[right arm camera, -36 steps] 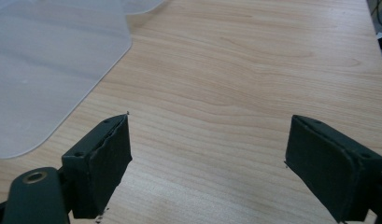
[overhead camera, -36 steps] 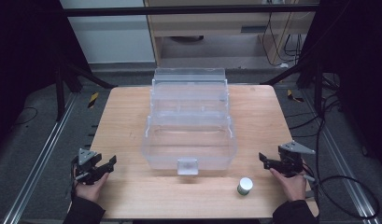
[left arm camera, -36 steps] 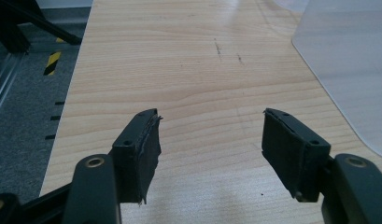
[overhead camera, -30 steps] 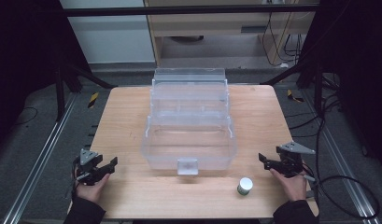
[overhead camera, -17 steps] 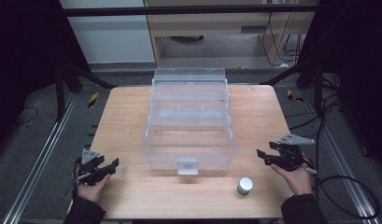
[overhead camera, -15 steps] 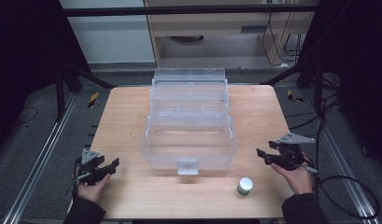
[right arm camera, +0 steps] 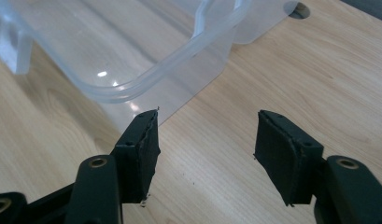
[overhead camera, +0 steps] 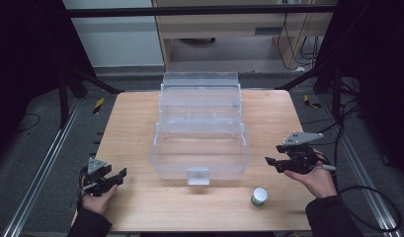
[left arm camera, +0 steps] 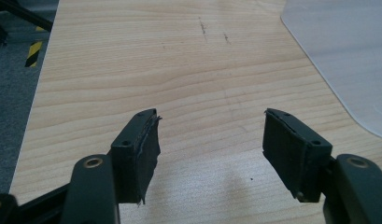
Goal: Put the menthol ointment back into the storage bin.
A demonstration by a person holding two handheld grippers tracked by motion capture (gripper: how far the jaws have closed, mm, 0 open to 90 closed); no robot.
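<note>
We judge nothing started: our left gripper and right gripper both gape empty, clear tiered box and small white-capped jar untouched.

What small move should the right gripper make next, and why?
Probably swing down toward the small white-capped jar. The right gripper is open and empty beside the clear box, and the jar stands loose on the table near it, the only small item to grasp.

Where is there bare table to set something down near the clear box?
Bare wood runs left of the clear box, between it and the left gripper, and along the near edge between that gripper and the small white jar. It is tighter on the right, where the right gripper hovers above the jar.
</note>
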